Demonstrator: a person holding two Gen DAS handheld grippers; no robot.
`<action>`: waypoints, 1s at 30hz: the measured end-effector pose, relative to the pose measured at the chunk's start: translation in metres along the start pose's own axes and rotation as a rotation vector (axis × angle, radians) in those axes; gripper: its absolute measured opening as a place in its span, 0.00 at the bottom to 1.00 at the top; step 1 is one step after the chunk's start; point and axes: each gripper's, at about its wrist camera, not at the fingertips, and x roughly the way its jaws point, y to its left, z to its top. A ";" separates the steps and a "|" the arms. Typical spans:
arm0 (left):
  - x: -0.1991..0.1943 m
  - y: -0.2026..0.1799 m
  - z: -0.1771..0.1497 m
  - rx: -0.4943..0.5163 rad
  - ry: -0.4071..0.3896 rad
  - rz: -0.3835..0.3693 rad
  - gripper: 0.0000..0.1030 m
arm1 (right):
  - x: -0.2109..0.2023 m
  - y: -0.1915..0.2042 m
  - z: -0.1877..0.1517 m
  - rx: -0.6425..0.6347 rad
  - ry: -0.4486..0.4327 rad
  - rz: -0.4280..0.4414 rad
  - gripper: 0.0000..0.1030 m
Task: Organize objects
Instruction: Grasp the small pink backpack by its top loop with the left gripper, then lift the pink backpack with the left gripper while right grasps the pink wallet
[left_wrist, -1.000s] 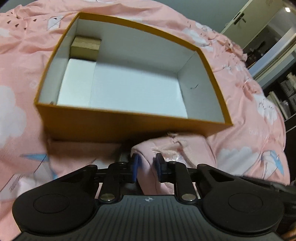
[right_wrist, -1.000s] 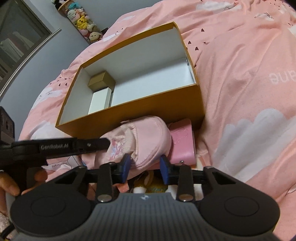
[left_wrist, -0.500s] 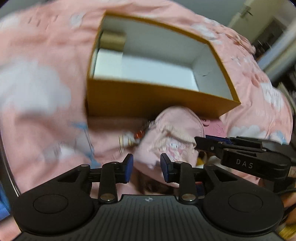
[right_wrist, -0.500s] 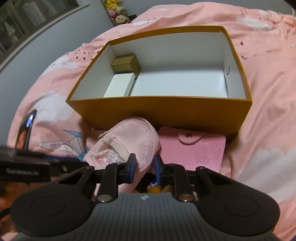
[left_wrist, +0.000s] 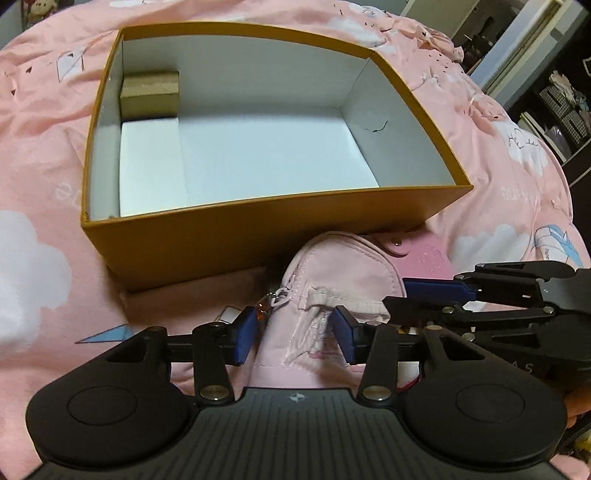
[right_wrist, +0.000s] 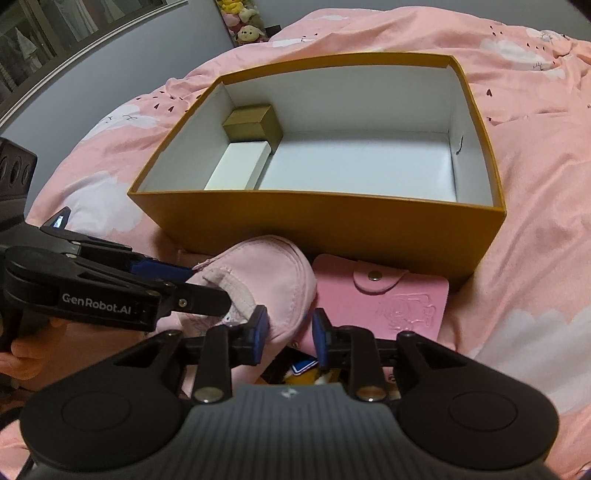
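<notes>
An open orange box (left_wrist: 258, 236) with a white lining sits on a bed under a pink quilt (left_wrist: 44, 155); inside it a small gold box (left_wrist: 149, 94) stands in the far left corner with a flat white box (left_wrist: 149, 162) just in front of it, and the remaining floor is bare. Against the box's near wall lies a pink pouch (left_wrist: 332, 280), and beside it, touching the wall, a pink snap wallet (right_wrist: 384, 299). The left claw (left_wrist: 295, 334) stands about half open astride the pouch's zipper end, its blue pads not pressing the fabric; its jaws have just been opening, with the pouch between them. The right claw (right_wrist: 290, 334) is nearly closed around the pouch's rim at its other end; its left pad touches the fabric, but whether it truly grips I cannot tell. A second ago the left claw was pinched tight on the pouch fabric, which is now released, and the pouch lies flatter before the box. A hand (right_wrist: 22, 354) shows at the left edge of the right wrist view.
</notes>
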 end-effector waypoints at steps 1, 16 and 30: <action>0.001 0.000 0.001 -0.007 0.006 -0.006 0.46 | 0.001 0.000 0.000 -0.004 0.001 -0.001 0.27; -0.040 -0.004 -0.024 -0.123 -0.132 0.095 0.18 | -0.013 0.000 0.002 -0.165 0.048 -0.082 0.37; -0.025 0.007 -0.032 -0.221 -0.087 0.069 0.20 | 0.014 0.031 -0.015 -0.658 0.150 -0.278 0.59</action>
